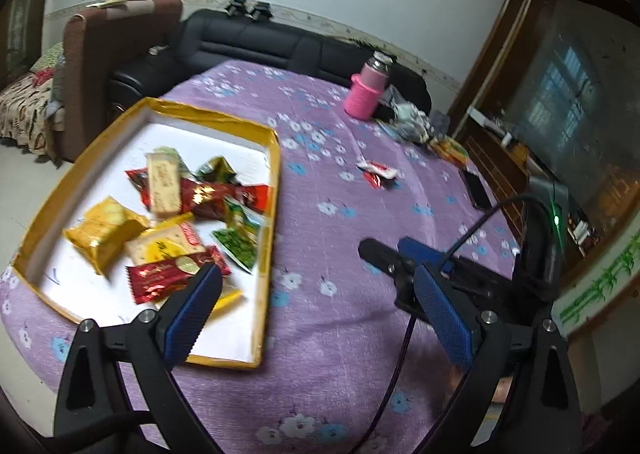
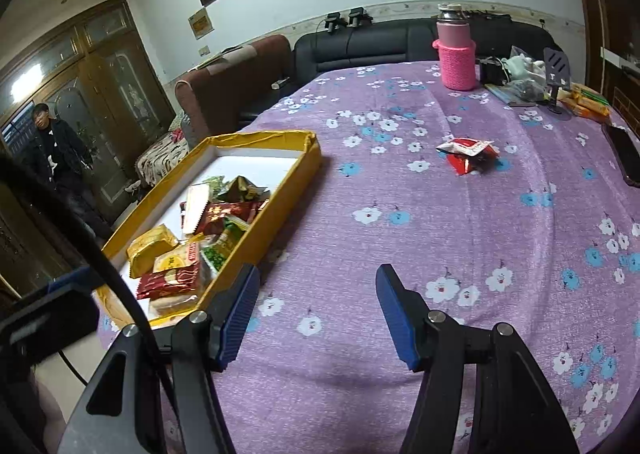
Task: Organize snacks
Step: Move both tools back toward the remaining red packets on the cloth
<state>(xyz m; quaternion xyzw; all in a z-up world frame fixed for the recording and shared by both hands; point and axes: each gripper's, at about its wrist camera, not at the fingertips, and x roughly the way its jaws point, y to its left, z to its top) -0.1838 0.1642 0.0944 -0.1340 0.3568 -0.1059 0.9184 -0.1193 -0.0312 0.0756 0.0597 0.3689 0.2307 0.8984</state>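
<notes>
We could read no text in either view. The wrappers of the snack packets [image 1: 188,221] in the shallow yellow-rimmed cardboard tray [image 1: 272,189] carried printing, and so did the small red-and-white packet [image 2: 467,155] on the purple flowered tablecloth [image 2: 460,238], but all of it was too blurred.

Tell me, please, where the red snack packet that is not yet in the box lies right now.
The red packet lies on the purple cloth, mid-table in the right wrist view, right of the yellow box and nearer than the pink bottle.
</notes>
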